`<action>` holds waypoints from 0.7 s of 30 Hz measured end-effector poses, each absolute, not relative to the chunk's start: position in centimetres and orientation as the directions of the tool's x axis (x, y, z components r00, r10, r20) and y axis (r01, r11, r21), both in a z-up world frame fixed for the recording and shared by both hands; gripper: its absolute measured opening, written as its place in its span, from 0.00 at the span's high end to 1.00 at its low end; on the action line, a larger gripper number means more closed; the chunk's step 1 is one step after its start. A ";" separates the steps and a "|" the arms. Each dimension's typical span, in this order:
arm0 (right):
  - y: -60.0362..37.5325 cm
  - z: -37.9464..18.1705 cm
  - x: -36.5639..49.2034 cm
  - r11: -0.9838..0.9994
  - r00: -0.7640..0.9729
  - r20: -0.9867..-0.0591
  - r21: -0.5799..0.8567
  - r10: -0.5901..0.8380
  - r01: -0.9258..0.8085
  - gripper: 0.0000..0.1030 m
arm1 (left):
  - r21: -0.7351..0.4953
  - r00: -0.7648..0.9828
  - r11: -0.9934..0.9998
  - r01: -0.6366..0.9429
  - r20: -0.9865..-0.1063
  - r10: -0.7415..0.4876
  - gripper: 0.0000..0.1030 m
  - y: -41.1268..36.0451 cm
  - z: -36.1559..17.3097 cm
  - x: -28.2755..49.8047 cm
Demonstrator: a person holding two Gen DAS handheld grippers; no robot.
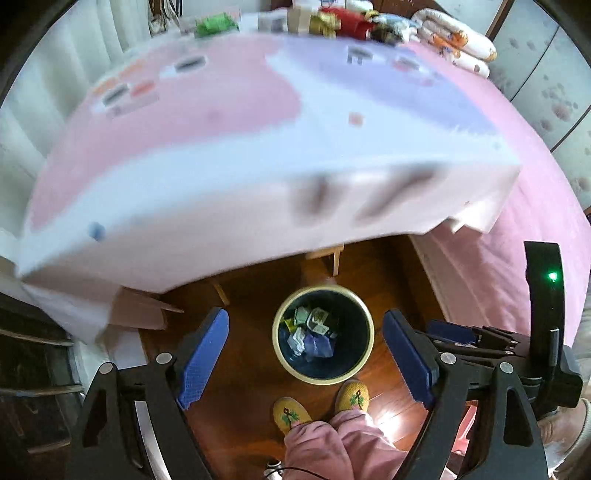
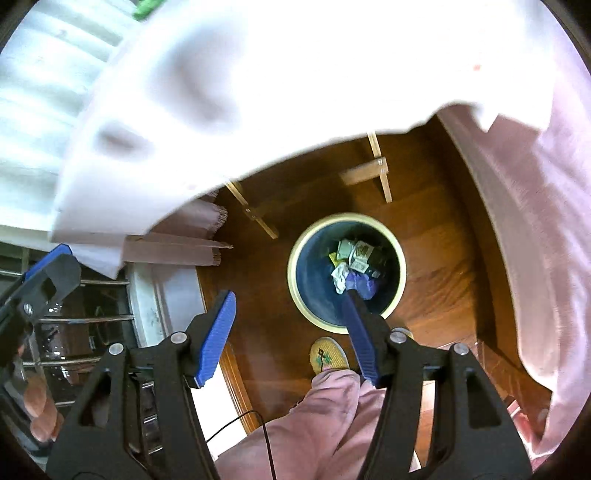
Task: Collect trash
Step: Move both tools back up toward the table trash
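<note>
Trash (image 1: 312, 330): wrappers, crumpled paper inside round bin (image 1: 284, 354) on wood floor, before your slippers (image 1: 291, 413). Your left gripper (image 1: 306, 354): jaws apart, empty, above bin. Your right gripper (image 2: 291, 336): jaws apart, empty. Cloth-draped table (image 1: 221, 206) beyond.

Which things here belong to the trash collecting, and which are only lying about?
For the job:
- trash bin on the floor
- wrappers and crumpled paper already inside it
- left gripper and right gripper, both open and empty

Just lying about:
- folded quilt
- pink bedding
- clutter at the table's far edge
- slippers
</note>
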State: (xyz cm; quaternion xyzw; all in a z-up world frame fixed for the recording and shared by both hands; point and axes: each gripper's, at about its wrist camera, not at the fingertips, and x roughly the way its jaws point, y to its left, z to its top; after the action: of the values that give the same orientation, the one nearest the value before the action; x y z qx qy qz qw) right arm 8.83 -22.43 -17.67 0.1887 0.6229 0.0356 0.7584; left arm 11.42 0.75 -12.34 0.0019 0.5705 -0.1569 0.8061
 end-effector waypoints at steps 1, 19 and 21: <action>-22.4 -16.1 8.8 0.927 0.235 -0.928 0.333 0.290 0.171 0.44 | -0.176 0.315 0.950 0.257 -0.914 -0.255 0.16 1.1 -10.6 11.5; -19.8 2.3 8.6 0.968 0.482 -0.854 0.247 0.195 0.046 0.43 | -0.091 0.508 0.925 0.369 -0.813 -0.283 0.16 3.1 7.1 10.4; -19.8 3.4 9.2 0.971 0.502 -0.845 0.237 0.183 0.045 0.43 | -0.090 0.522 0.924 0.373 -0.803 -0.289 0.16 3.3 8.0 10.5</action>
State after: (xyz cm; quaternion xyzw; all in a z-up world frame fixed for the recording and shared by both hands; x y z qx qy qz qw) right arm 9.23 -19.76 3.36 0.1146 0.4972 0.0403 0.8591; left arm 10.48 3.26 8.02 0.0466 0.4508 -0.1898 0.8710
